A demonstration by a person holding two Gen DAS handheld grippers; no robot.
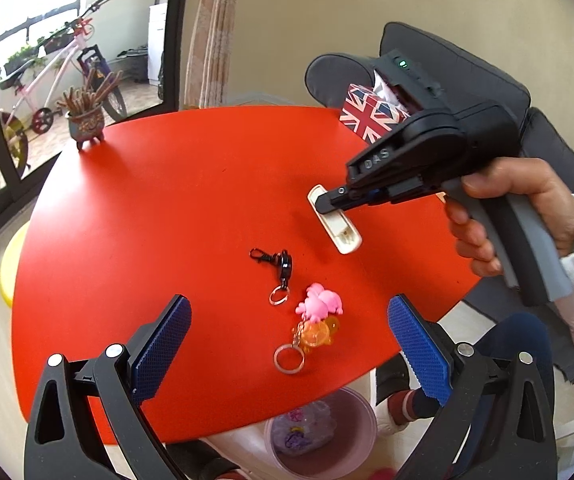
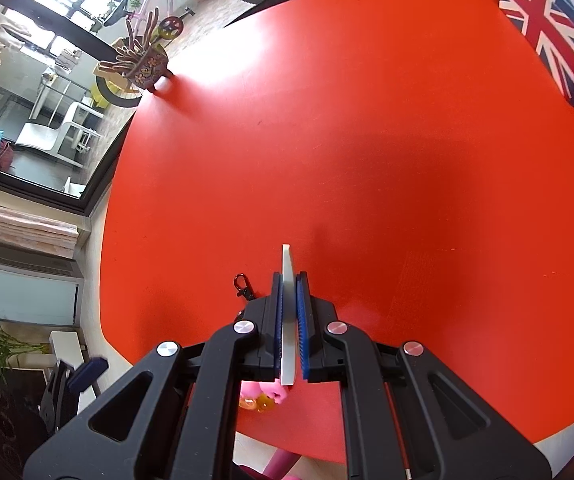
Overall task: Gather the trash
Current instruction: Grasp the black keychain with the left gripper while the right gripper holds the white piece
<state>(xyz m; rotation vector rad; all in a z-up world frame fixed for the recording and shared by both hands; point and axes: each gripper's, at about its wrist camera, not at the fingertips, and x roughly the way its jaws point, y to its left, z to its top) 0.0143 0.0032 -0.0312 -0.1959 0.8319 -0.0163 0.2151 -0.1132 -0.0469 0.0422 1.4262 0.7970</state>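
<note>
Both pads of the right gripper [image 2: 289, 284] clamp a white strip [image 2: 286, 264].

Two keychains on the table [image 1: 167, 208]: black [image 1: 277, 266] at six o'clock, pink [image 1: 319, 306] at five. One white strip [image 1: 341, 236], one pot [image 1: 85, 120], one flag box [image 1: 371, 114].

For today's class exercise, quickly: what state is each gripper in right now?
Left gripper: open, holding nothing.
Right gripper: shut on the flat white piece.
</note>
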